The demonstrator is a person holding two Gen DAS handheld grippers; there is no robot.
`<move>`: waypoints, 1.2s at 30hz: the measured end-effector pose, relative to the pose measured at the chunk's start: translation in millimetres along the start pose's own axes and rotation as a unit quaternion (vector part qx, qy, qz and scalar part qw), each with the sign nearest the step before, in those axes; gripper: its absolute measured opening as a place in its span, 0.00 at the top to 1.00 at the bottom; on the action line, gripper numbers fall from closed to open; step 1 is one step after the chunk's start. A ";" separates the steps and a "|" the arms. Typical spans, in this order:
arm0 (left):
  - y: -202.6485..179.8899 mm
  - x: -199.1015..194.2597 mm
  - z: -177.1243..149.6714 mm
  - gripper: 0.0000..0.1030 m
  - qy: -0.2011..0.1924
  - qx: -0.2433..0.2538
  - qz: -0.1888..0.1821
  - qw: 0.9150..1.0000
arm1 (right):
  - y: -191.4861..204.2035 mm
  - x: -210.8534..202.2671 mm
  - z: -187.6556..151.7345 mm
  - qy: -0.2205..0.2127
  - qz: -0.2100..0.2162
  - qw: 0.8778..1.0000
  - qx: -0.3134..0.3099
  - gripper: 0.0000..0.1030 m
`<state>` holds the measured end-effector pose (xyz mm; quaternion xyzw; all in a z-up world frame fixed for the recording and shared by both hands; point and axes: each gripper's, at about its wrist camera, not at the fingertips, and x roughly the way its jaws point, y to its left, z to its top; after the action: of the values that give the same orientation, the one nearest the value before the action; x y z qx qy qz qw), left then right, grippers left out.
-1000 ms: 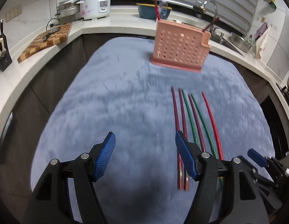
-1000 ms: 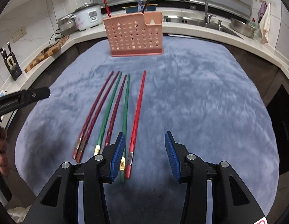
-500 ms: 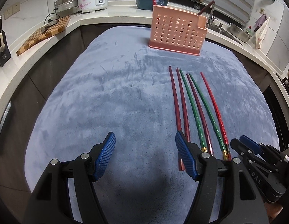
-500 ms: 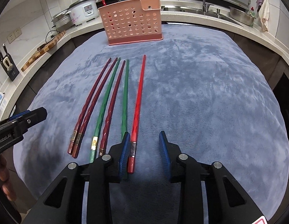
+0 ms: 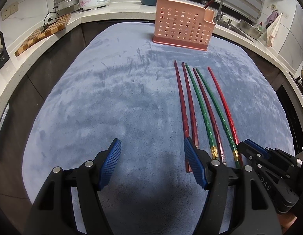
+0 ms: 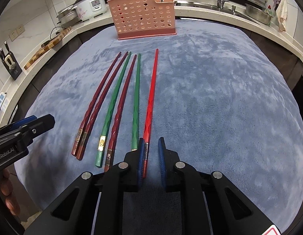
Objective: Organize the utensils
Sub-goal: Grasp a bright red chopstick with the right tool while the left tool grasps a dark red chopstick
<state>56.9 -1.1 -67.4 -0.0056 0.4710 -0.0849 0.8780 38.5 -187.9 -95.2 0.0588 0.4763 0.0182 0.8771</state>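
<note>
The step in hand is judged to be the pick-up of the bright red chopstick (image 6: 151, 98), the rightmost of six chopsticks laid side by side on the blue-grey cloth (image 6: 220, 98). The right gripper (image 6: 151, 156) is placed over its near end with the jaws narrowed to a small gap; the stick lies against the left pad, but a gap is seen at the right pad, so it is not yet held. The left gripper (image 5: 151, 162) is kept wide open and holds nothing, just left of the dark red pair (image 5: 187, 105). For the next move, the jaws must be closed fully and the stick lifted toward the pink holder (image 6: 144, 14) at the far edge of the cloth. The green chopstick (image 6: 136, 98) lies just beside, so little room is left there; to the right, the cloth is open.
</note>
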 end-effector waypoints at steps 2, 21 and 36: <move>-1.7 0.5 -0.9 0.39 0.001 0.003 -0.001 1.000 | 3.0 2.2 -1.5 0.005 0.004 1.000 -0.004 0.88; -22.2 22.8 -14.1 0.45 0.040 0.032 -0.027 0.998 | -12.8 -4.5 -12.0 0.004 -0.004 1.000 0.015 0.93; -26.5 38.3 -14.0 0.54 0.042 0.045 -0.002 0.998 | -11.7 -2.1 -12.7 0.007 0.000 1.000 0.015 0.93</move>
<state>62.2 -32.1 -104.4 0.0360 0.5032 -0.1081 0.8566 26.4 -198.5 -101.7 0.0717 0.4825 0.0118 0.8729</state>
